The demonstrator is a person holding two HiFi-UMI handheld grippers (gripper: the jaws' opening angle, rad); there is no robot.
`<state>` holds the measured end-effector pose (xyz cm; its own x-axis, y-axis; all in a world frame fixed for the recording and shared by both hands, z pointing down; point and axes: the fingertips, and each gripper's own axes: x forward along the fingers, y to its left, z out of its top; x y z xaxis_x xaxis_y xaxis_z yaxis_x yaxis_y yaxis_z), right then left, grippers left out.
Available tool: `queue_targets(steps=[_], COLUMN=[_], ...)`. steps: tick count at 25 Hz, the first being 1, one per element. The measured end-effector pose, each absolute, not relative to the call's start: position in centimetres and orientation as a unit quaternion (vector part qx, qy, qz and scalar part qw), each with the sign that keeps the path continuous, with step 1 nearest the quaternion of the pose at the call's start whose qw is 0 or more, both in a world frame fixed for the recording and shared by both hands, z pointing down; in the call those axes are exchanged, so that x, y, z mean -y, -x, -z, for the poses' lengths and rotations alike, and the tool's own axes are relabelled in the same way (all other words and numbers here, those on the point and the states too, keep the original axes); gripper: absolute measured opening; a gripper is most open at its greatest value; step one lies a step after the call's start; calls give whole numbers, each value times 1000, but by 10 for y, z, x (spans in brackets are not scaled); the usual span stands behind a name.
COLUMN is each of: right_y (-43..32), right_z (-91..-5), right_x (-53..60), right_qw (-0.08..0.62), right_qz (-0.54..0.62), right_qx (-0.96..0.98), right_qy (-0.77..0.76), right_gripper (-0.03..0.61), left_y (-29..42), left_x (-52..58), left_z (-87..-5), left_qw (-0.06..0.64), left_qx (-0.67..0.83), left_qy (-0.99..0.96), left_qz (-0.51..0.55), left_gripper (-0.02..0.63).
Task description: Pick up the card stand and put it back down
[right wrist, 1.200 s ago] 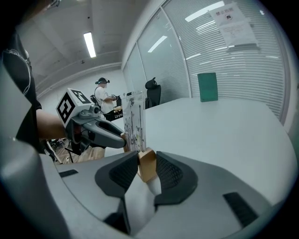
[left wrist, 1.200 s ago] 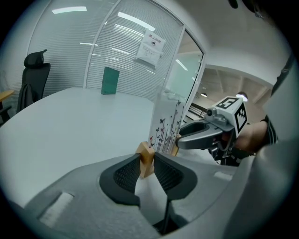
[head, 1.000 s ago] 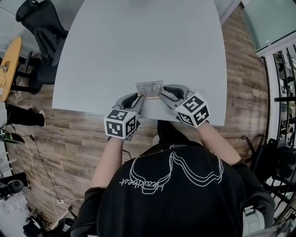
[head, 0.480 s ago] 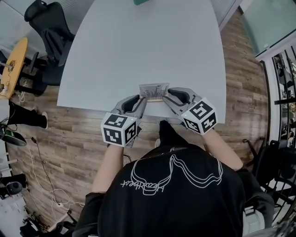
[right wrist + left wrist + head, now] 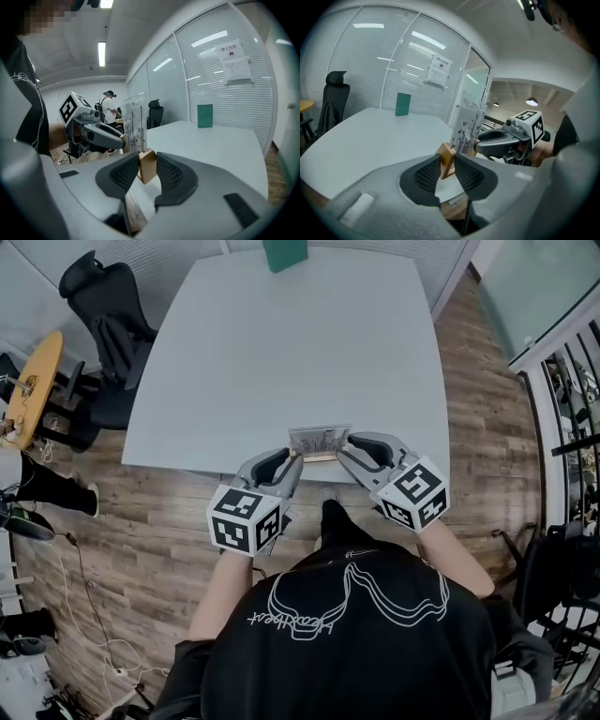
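The card stand [image 5: 319,442] is a wooden base bar with an upright printed card, close to the front edge of the white table [image 5: 281,352]. My left gripper [image 5: 292,459] is shut on the bar's left end [image 5: 447,159]. My right gripper [image 5: 344,451] is shut on the bar's right end [image 5: 147,165]. The card [image 5: 467,127] rises between the two grippers; it also shows as the card [image 5: 134,125] in the right gripper view. Whether the base rests on the table or hangs just above it I cannot tell.
A green box [image 5: 284,254] stands at the table's far edge, in front of a glass wall with blinds. A black office chair [image 5: 101,315] is left of the table. Wooden floor [image 5: 141,512] lies under the front edge. A person [image 5: 110,107] stands far off.
The head view has tilted, bringing the green box into sight. Both grippers with the stand now appear nearer the table's front edge. The grip on both ends is unchanged.
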<state>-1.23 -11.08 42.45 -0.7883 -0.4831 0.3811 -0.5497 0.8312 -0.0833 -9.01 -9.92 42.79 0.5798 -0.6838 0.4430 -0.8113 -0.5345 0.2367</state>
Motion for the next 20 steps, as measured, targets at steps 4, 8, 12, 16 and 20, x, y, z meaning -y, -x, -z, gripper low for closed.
queue_targets(steps=[4, 8, 12, 16, 20], right_y=[11, 13, 13, 14, 13], right_z=[-427, -425, -425, -423, -421], right_x=[99, 97, 92, 97, 99], right_qw=[171, 166, 171, 170, 172], right_qz=[-101, -101, -98, -100, -102], right_qx=[940, 941, 940, 938, 936], right_qy=[-278, -278, -279, -284, -290], right_gripper=[120, 120, 120, 120, 120], left_y=[90, 92, 92, 93, 92], left_x=[88, 85, 80, 86, 89], left_z=[-429, -425, -425, -422, -421], left_qw=[212, 205, 208, 207, 210], left_qx=[439, 442, 439, 436, 431], left_qy=[-860, -860, -860, -862, -865], left_qz=[-149, -153, -156, -153, -147], left_gripper=[98, 98, 98, 98, 98])
